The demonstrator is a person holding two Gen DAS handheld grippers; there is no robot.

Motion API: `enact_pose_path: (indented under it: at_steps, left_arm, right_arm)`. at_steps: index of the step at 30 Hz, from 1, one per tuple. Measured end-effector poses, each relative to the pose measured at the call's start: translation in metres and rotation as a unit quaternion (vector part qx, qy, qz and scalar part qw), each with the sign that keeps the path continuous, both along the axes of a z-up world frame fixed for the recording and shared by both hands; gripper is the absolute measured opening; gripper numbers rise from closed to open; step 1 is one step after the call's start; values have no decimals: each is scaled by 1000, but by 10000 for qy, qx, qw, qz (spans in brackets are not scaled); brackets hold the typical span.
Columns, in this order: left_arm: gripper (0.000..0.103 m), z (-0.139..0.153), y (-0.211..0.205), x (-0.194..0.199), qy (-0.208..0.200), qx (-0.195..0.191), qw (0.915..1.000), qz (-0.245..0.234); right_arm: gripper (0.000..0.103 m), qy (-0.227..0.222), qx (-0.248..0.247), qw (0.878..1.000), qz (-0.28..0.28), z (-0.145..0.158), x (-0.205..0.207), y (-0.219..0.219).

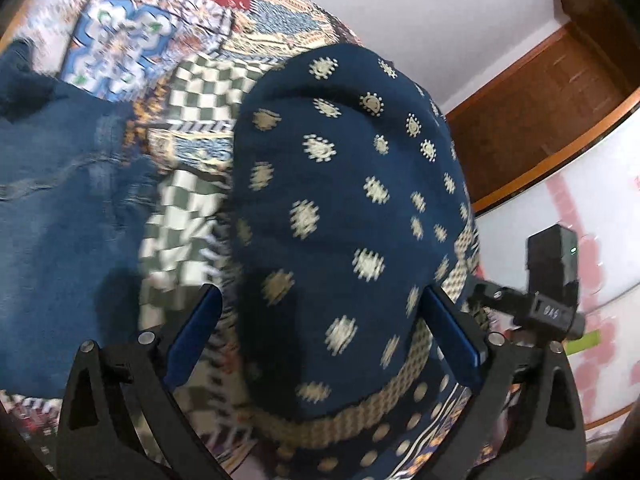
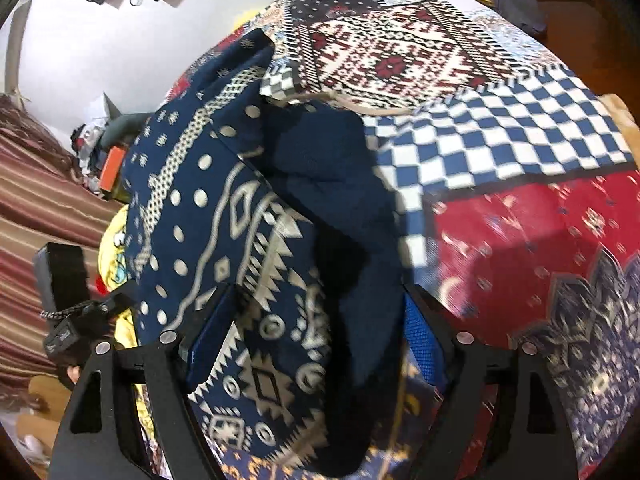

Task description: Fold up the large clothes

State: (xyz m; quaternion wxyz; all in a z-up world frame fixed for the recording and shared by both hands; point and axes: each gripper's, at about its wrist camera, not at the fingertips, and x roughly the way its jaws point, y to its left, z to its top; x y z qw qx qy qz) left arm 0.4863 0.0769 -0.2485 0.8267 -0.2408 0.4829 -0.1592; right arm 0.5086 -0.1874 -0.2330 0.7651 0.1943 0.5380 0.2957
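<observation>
A large navy garment (image 1: 340, 200) with cream motifs lies bunched on the patchwork bedspread (image 1: 192, 92). In the left wrist view it bulges between my left gripper's (image 1: 320, 292) blue pads, which stand wide apart and do not press it. The right wrist view shows the same garment (image 2: 224, 208) with its cream zigzag border and plain navy inside (image 2: 328, 168) turned up. My right gripper (image 2: 318, 292) is open too, its fingers straddling the cloth. The garment's near edge is hidden under both grippers.
Blue jeans (image 1: 60, 200) lie at the left on the bedspread (image 2: 500, 128). A yellow printed garment (image 2: 116, 240) and a red striped cloth (image 2: 40, 200) sit beyond the bed's left edge. A wooden door (image 1: 540, 100) stands behind.
</observation>
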Motion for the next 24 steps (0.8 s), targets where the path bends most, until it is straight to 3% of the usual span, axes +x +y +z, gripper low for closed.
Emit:
enact_pose_path:
  at_steps: [4, 9, 12, 14, 19, 24]
  left_arm:
    - [103, -16, -3, 18, 338, -515, 9981, 18]
    - [103, -14, -8, 17, 367, -502, 9979, 200]
    - [90, -10, -8, 13, 329, -506, 9979, 226]
    - [80, -3, -8, 5, 291, -504, 9981, 209]
    - [65, 26, 1, -22, 40, -524, 9985, 123]
    - [65, 63, 22, -40, -288, -415, 9985, 214]
  right_arm:
    - [80, 13, 186, 9998, 105, 0, 6, 14]
    - [79, 30, 185, 9997, 128, 4, 6, 24]
    - [61, 77, 340, 9991, 221, 8, -1, 27]
    - [37, 58, 462, 9985, 279, 13, -6, 29]
    - [29, -98, 429, 9981, 422, 29, -16, 44]
    - [28, -501, 234, 9966, 611, 59, -29, 73]
